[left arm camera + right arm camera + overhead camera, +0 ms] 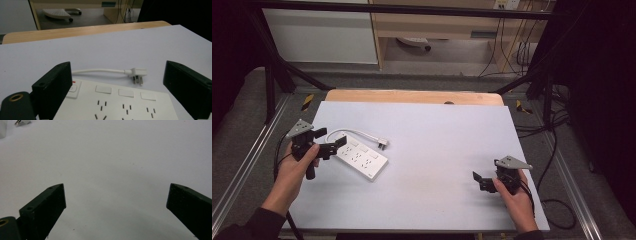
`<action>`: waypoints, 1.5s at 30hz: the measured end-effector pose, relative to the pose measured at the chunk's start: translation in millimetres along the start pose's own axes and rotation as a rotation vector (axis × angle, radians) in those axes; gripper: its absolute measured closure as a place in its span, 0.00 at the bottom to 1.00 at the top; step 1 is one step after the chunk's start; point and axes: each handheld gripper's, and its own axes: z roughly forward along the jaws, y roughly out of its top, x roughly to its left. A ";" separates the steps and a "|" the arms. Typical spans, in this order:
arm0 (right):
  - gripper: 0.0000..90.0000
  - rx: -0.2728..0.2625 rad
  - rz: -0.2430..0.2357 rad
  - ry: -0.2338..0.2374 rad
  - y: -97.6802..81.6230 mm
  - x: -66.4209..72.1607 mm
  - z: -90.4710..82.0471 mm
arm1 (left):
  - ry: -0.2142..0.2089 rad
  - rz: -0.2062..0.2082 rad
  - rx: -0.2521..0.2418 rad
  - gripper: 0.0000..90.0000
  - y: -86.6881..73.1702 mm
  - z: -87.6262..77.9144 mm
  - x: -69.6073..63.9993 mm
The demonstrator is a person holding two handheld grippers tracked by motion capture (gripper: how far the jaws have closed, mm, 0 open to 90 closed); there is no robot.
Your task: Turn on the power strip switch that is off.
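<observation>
**A wide reach at the power strip, with its plug lying loose**

From the high view, we see the left tool [336, 145] sitting at the near-left end of the white power strip [362, 159], which lies flat on the left part of the bench [437, 150]. Its short cord [354, 132] curls behind the strip and ends in a plug [383, 144] resting on the bench just beyond it. The right tool [479, 181] rests low on the bench well apart from the strip, holding nothing.

In the left gripper view, our jaws stand wide apart, one at each side of the frame, with the power strip [117, 102] between and below them and the plug [137, 75] beyond. We judge the main risk here: the strip is broad and flat, so jaws closing across it may ride up over the edges and only push it along the smooth surface. A lift from one end could also let it tilt and drag the cord, swinging the plug.

In the right gripper view, the jaws are likewise spread wide over bare bench [112, 165]. That tool is too far off to steady the strip, so any skid would go unchecked.
</observation>
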 end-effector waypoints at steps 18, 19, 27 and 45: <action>0.03 -0.001 0.009 -0.004 0.1 0.0 -0.2 | -0.014 0.009 -0.020 0.10 -25.2 -30.3 -3.5; 0.03 -0.001 0.009 -0.004 0.1 -0.1 -0.3 | -0.012 0.008 -0.021 0.10 -26.5 -31.8 -3.9; 0.03 -0.002 0.009 -0.005 0.3 -0.3 -0.7 | -0.006 0.001 -0.035 0.11 -40.7 -41.0 -5.0; 0.03 -0.003 0.011 -0.010 0.1 -1.6 -1.2 | -0.043 0.003 0.063 0.12 -78.9 -31.4 -12.2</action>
